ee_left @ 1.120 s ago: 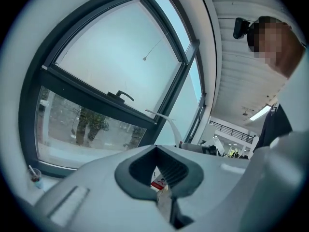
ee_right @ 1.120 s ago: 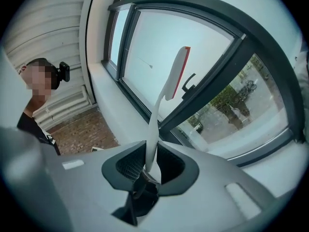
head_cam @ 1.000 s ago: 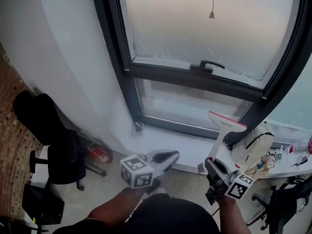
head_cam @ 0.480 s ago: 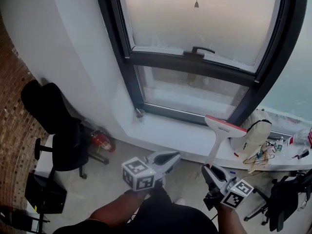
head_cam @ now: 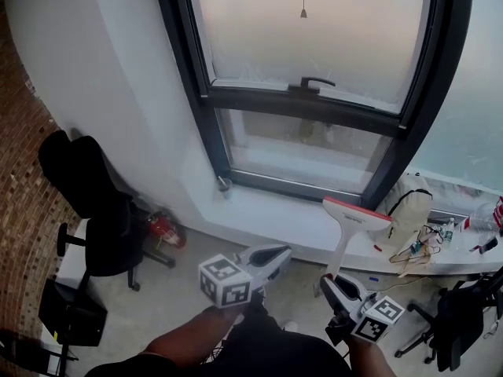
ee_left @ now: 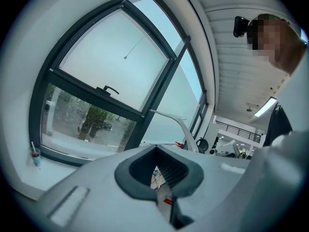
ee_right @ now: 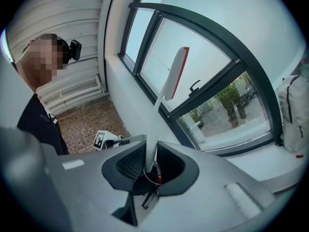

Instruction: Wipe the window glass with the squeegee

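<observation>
A white squeegee (head_cam: 355,214) with a red blade edge stands upright, and my right gripper (head_cam: 336,283) is shut on the bottom of its handle. The right gripper view shows that handle (ee_right: 152,139) rising from between the jaws, blade (ee_right: 175,71) in front of the window. The squeegee is apart from the glass. The dark-framed window has a frosted upper pane (head_cam: 314,30) with a handle (head_cam: 313,82) and a clear lower pane (head_cam: 306,151). My left gripper (head_cam: 267,254) is low, beside the right one, shut with nothing in it; from it the squeegee (ee_left: 179,123) shows at the right.
A white sill (head_cam: 267,218) runs below the window, with a white bag (head_cam: 409,209) and cables (head_cam: 420,246) at its right end. A black office chair (head_cam: 94,218) and a red fire extinguisher (head_cam: 162,228) stand at the left by a brick wall (head_cam: 20,179). A pull cord (head_cam: 302,6) hangs before the upper pane.
The head view has shifted, so the window sits further left in the picture. The squeegee stays in my right gripper, a little lower and to the left. The left gripper has barely moved.
</observation>
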Available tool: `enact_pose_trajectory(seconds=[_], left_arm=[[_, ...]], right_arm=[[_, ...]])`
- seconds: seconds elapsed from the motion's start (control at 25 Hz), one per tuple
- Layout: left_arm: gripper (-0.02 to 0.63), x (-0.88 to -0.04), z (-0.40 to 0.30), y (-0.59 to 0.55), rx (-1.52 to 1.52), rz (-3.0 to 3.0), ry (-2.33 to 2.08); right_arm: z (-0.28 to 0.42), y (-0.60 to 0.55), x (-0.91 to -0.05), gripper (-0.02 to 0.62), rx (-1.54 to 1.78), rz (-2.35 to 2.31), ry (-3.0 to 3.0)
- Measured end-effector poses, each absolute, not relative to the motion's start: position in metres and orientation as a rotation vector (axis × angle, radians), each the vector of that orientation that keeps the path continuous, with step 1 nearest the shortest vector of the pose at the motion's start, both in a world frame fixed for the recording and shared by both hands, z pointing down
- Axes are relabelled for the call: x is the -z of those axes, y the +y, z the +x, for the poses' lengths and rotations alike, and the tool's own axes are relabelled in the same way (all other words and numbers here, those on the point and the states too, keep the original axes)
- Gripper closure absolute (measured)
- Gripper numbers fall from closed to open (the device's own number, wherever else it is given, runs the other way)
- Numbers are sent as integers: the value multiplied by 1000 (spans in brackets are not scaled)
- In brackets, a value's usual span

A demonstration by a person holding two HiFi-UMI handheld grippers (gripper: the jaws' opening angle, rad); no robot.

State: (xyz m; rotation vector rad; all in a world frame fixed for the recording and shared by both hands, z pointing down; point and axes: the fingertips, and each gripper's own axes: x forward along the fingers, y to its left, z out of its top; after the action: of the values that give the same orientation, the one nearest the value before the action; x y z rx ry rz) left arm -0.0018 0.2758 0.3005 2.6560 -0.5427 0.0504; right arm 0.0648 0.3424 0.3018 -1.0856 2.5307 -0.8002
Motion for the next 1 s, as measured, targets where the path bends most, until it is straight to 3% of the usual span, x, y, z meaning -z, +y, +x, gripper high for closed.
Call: enact_pose_trajectory(seconds=[1.0], left_arm=[[606,-290,2,316,-40,2679,-596]], right_arm=[[69,370,-298,506,758,-1002,2539]])
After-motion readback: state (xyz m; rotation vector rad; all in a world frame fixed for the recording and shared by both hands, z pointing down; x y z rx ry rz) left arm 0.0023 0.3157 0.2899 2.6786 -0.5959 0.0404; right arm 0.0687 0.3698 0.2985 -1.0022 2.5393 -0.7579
